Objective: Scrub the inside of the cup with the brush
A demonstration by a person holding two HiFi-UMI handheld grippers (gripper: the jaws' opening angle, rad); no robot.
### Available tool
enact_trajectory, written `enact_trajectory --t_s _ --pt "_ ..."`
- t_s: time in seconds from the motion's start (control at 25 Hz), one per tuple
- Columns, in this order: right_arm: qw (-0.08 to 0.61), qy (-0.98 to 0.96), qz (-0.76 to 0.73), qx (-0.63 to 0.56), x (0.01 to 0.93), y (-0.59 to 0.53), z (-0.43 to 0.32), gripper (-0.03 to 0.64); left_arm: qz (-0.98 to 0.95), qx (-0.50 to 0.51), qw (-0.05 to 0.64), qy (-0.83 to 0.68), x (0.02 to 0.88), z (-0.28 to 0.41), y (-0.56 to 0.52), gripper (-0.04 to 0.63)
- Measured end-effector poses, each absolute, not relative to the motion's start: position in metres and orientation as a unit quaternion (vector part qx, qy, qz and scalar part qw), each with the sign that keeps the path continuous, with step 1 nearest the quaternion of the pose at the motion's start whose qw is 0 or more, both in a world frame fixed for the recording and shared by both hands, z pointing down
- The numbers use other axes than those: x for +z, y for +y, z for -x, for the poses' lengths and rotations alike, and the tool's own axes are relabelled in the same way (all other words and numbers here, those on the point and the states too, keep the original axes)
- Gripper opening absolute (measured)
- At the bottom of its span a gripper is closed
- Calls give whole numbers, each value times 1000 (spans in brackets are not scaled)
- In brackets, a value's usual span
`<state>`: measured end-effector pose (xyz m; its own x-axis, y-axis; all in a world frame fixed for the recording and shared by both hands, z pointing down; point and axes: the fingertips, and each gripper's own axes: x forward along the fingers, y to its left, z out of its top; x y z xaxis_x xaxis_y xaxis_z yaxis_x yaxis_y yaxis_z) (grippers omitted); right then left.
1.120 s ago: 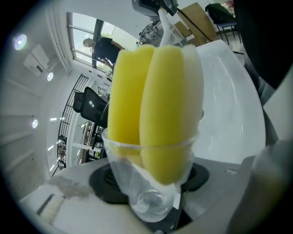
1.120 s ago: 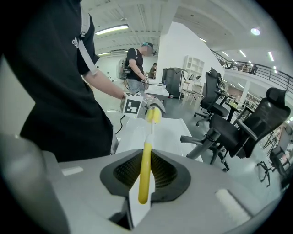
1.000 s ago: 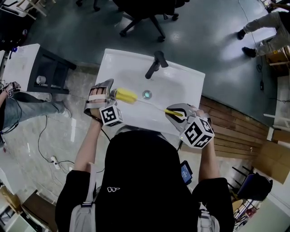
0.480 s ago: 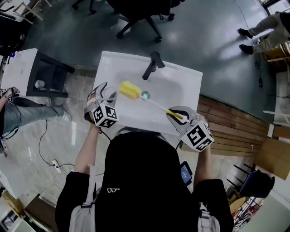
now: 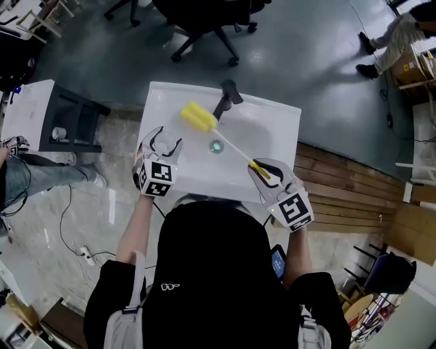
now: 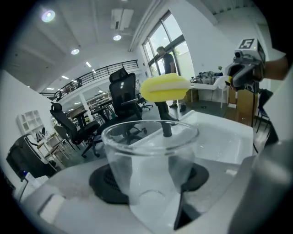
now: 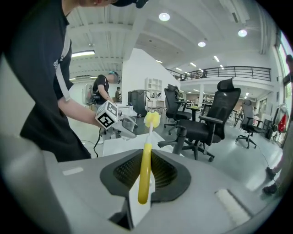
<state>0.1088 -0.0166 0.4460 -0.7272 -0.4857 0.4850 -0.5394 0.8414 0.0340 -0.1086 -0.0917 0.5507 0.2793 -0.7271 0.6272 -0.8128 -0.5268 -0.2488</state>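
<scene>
Clear glossy cup (image 6: 151,169), brush (image 7: 145,171) with spongy head, smooth glossy sink (image 5: 272,129), matt tap (image 5: 225,99)

White sink (image 5: 272,129) with black faucet (image 5: 227,97) and round drain (image 5: 216,146), black office chair (image 5: 204,17) behind it on grey floor (image 5: 306,54), white side table (image 5: 24,112) at left, wooden slats (image 5: 347,187) at right, power strip (image 5: 84,254) on pale tiles (image 5: 68,204) lower left, ceiling lights (image 7: 164,17) and railed mezzanine (image 7: 229,71) beyond
</scene>
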Motion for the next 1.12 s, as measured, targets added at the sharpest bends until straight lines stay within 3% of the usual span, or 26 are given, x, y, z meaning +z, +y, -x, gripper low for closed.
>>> enact_trajectory --t_s 0.48,1.12 --pt "184 -913 -356 71 428 -17 -117 54 -817 289 77 -493 522 94 -109 276" --pt "157 -810 -551 126 458 -16 -199 54 -829 267 89 -483 524 96 -122 276"
